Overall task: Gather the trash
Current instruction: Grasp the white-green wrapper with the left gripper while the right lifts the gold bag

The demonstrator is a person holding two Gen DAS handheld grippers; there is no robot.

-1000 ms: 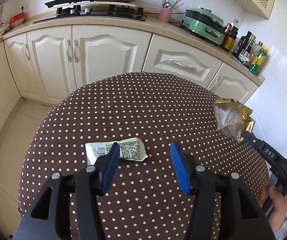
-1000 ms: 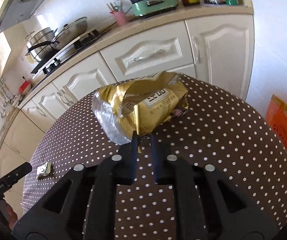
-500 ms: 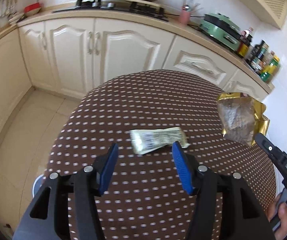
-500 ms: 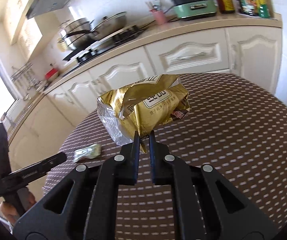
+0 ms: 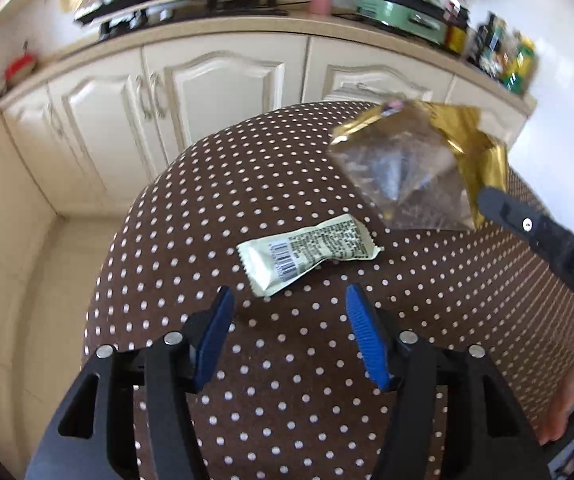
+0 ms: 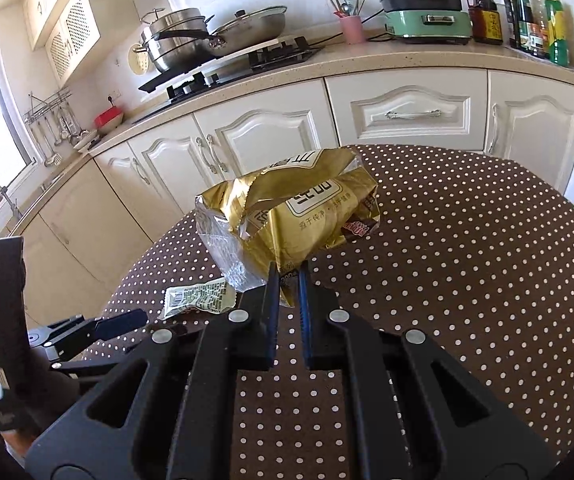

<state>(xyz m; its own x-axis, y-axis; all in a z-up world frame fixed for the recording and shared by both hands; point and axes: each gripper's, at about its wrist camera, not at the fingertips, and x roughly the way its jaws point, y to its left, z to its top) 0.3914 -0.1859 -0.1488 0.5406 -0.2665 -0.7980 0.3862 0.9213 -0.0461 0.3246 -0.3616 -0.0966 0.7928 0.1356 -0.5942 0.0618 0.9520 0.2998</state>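
The round table (image 5: 191,216), draped in brown polka-dot cloth, fills both views, with the cream cabinets (image 6: 407,108) and counter lined up along the far side. In the left wrist view the far counter is smeared with blur, which was less marked half a second ago.

Next in size, the gold foil bag (image 6: 303,216) is seen lifted off the cloth, pinched at its near lower corner by the right gripper (image 6: 287,280); the jaws are closed down to a narrow slit on the foil. Compared with a second ago, the bag is carried much closer to the left tongs: in the left wrist view it (image 5: 411,168) now hangs large at upper right, just beyond the small wrapper, where before it sat at the far right edge.

The left gripper (image 5: 287,312) is held wide apart, blue pads empty, nothing gripped. It is lined up just short of the pale green snack wrapper (image 5: 307,250), which lies flat on the cloth, barcode up. A second ago that wrapper was partly hidden behind the left pad; now it is framed ahead between the two pads, untouched.
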